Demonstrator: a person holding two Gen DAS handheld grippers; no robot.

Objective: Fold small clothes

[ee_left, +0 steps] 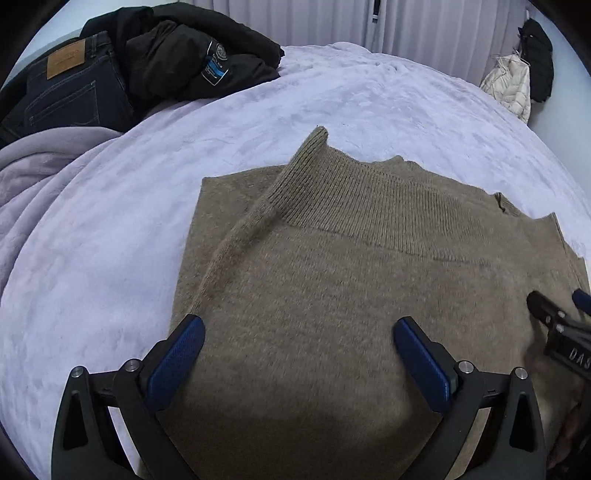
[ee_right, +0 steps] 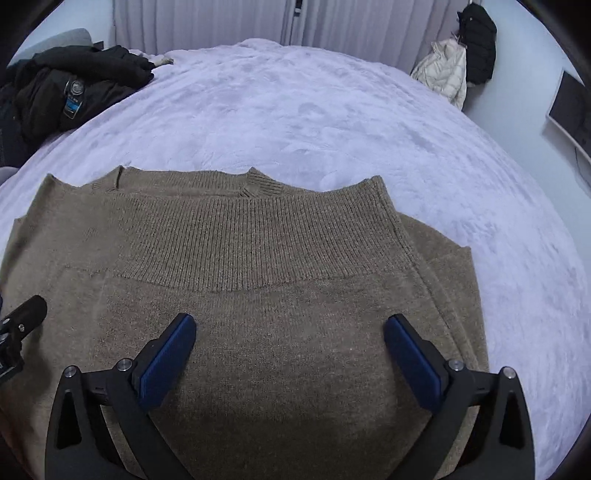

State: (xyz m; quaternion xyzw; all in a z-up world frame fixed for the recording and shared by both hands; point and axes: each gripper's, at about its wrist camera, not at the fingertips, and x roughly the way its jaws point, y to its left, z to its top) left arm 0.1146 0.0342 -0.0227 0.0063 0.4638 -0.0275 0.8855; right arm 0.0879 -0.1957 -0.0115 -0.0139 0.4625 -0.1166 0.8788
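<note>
A brown knit sweater (ee_left: 332, 280) lies flat on the lilac bedspread (ee_left: 110, 229), its ribbed band at the far side and one side folded in over the body. It also fills the lower part of the right wrist view (ee_right: 240, 277). My left gripper (ee_left: 299, 332) is open and empty, just above the near left part of the sweater. My right gripper (ee_right: 290, 328) is open and empty, just above the near right part. The right gripper's tip shows at the left wrist view's right edge (ee_left: 557, 314). The left gripper's tip shows at the right wrist view's left edge (ee_right: 22, 317).
A pile of dark clothes with jeans (ee_left: 74, 85) and a black jacket (ee_left: 192, 55) lies at the bed's far left. A lilac blanket (ee_left: 40, 162) is bunched at the left. White and black coats (ee_right: 461, 62) hang by the far right wall. Curtains (ee_right: 221, 22) run behind the bed.
</note>
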